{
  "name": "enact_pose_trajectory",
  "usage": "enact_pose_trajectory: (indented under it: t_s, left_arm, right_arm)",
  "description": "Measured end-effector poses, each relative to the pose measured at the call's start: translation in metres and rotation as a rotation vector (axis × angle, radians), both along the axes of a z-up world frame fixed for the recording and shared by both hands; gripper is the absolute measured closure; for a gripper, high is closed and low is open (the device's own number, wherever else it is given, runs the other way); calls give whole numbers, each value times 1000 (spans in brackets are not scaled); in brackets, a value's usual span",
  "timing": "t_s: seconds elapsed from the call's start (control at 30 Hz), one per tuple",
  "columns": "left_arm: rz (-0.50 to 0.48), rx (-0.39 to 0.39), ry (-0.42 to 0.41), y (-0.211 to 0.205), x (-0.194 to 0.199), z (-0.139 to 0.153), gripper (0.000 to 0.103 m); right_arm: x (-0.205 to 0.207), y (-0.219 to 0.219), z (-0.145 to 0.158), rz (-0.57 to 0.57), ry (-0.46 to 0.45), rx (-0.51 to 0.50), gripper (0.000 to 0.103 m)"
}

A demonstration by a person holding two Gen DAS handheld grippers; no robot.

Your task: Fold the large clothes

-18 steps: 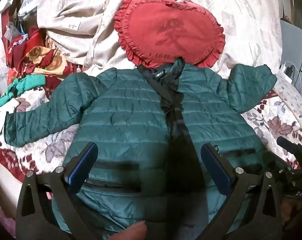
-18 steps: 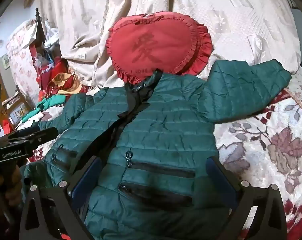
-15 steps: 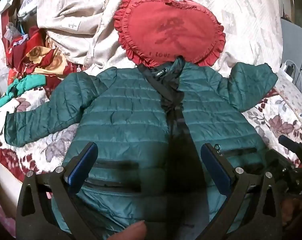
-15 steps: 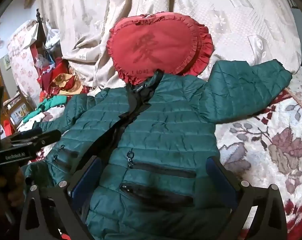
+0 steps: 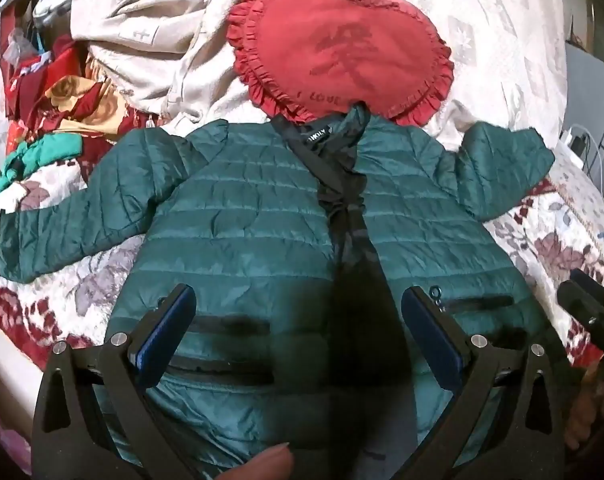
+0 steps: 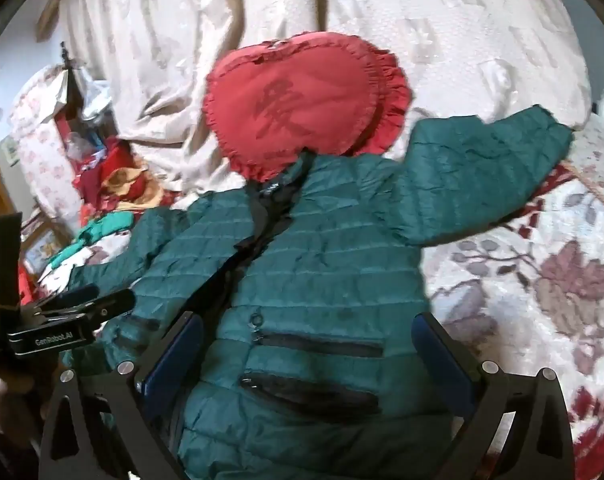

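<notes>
A dark green quilted puffer jacket (image 5: 253,216) lies face up on the bed, front zip open, both sleeves spread out to the sides. It also shows in the right wrist view (image 6: 326,280). My left gripper (image 5: 297,312) is open and empty, hovering over the jacket's lower front with its blue pads (image 5: 165,332) wide apart. My right gripper (image 6: 306,344) is open and empty over the right pocket area. The right sleeve (image 6: 482,176) reaches toward the upper right. The left gripper's body (image 6: 65,320) shows at the left of the right wrist view.
A red heart-shaped ruffled cushion (image 5: 342,48) lies just above the collar. A beige quilt (image 5: 149,20) is bunched behind. Red and teal clothes (image 5: 41,120) pile at the left. The floral bedspread (image 6: 542,272) lies under everything.
Both grippers have moved slightly; the right wrist view has lifted and swung a bit, so the jacket sits lower and more to the right. Nothing was grasped.
</notes>
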State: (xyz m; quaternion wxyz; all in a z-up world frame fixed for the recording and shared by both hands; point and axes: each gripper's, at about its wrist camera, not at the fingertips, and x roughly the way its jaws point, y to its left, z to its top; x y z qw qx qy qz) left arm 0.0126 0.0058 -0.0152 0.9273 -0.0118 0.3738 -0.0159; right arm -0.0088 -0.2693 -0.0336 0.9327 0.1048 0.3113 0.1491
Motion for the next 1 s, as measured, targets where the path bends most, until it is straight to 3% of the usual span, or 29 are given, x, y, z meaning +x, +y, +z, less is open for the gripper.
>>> enact_pose_trajectory:
  t_s: [0.13, 0.23, 0.33, 0.4, 0.5, 0.6, 0.67, 0.83, 1.0]
  left_arm:
    - [-4, 18, -19, 10, 10, 3, 0]
    - [-17, 22, -14, 20, 29, 7, 0]
    - [-19, 28, -23, 32, 55, 14, 0]
    - [-16, 68, -55, 36, 76, 13, 0]
    - [-24, 108, -55, 38, 92, -6, 0]
    - [-2, 70, 22, 41, 95, -43, 0]
    - [13, 73, 81, 35, 99, -53, 0]
    - [-57, 112, -1, 15, 88, -54, 0]
    - [-68, 115, 10, 6, 89, -60, 0]
  right_arm:
    - [0, 2, 28, -25, -14, -28, 0]
    - [8, 10, 45, 18, -51, -30, 0]
    - [24, 22, 48, 7, -104, -177, 0]
    - [41, 24, 40, -6, -92, -261, 0]
    - [68, 11, 13, -34, -2, -202, 0]
    - [87, 0, -11, -83, 144, -159, 3]
    - [87, -5, -14, -70, 152, -113, 3]
    - [87, -2, -17, -41, 152, -91, 3]
    - [85, 0, -16, -38, 150, -93, 3]
